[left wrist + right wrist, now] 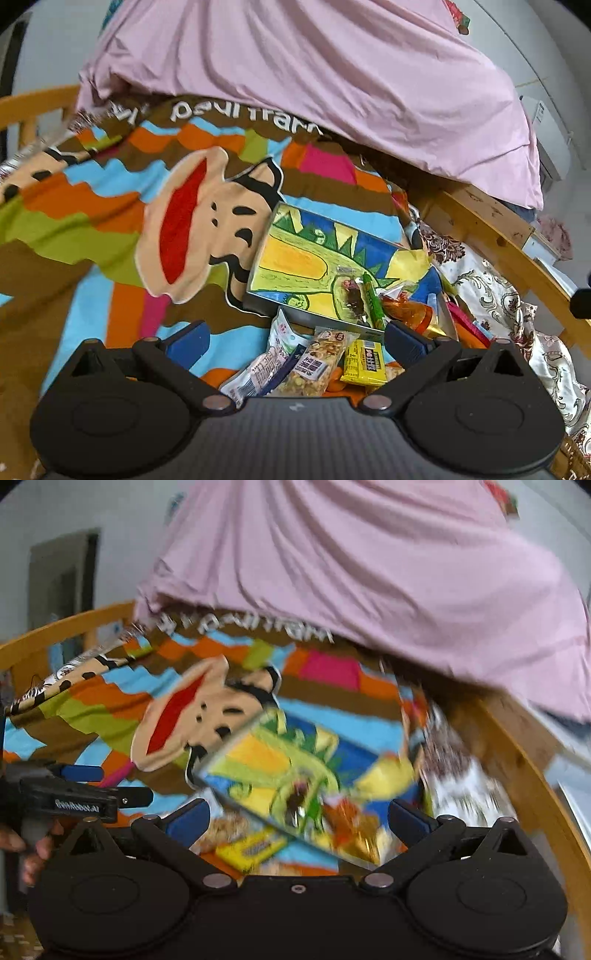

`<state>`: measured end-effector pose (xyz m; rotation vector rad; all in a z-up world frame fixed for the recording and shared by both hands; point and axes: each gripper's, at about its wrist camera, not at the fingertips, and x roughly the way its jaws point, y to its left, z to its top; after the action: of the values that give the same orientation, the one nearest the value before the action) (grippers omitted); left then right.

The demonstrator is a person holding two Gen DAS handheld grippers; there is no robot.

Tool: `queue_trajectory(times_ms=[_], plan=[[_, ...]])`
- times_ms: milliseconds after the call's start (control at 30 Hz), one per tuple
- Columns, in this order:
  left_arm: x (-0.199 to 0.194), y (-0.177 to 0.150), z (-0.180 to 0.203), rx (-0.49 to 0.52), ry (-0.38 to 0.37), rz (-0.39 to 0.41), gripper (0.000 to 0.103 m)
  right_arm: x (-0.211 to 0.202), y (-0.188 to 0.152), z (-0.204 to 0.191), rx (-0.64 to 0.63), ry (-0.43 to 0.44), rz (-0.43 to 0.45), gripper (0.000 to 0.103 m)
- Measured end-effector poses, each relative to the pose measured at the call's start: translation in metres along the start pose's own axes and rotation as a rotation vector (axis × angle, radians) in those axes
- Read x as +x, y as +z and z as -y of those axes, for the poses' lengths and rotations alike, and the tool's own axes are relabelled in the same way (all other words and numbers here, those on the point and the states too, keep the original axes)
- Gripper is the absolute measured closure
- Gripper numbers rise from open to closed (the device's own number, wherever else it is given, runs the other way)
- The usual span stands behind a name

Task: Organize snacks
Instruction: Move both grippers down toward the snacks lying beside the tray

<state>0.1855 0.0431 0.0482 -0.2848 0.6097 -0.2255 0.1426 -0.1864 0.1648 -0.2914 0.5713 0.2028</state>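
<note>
with both grippers spread wide and holding nothing, i've got the left gripper (293,341) over loose snacks (314,363) lying just beside the tray (295,254), right gripper (297,821) hovering there too, so next i'd close on one packet.

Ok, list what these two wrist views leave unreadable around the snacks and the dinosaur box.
- Right wrist view: motion blur smears the dinosaur box and the snacks in it; no wrapper can be read.
- Left wrist view: the right finger covers the box's near corner.
- Left wrist view: the gripper body hides the lower ends of the granola bar and yellow packet.
- Both views: the pink sheet covers the far bed.
</note>
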Motion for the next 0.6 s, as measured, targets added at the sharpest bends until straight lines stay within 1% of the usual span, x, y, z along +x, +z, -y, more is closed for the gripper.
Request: queue_trajectory(times_ms=[67,133,200,300,433,500,600], plan=[[0.01,-0.002,-0.006,0.019,-0.024,-0.008,0.0,0.016,-0.019,-0.007,-0.012,-0.003,0.045,0.001],[0.016,-0.004,-0.01,0.05,-0.033,0.005,0.0,0.032,-0.036,-0.012,0.005,0.0,0.056,0.001],[0.022,-0.007,-0.011,0.078,-0.038,0.016,0.0,0.048,-0.054,-0.014,0.054,-0.002,0.061,0.001],[0.034,-0.014,-0.01,0.105,-0.051,0.013,0.0,0.071,-0.075,-0.017,0.108,-0.008,0.053,0.001],[0.058,-0.024,0.001,0.153,-0.09,-0.042,0.0,0.095,-0.099,-0.017,0.104,-0.017,0.013,0.001],[0.07,-0.027,0.007,0.205,-0.111,-0.063,0.0,0.106,-0.106,-0.015,0.118,-0.019,-0.004,0.001],[0.087,-0.031,0.015,0.272,-0.138,-0.104,0.0,0.12,-0.118,-0.015,0.152,0.01,-0.032,0.001]])
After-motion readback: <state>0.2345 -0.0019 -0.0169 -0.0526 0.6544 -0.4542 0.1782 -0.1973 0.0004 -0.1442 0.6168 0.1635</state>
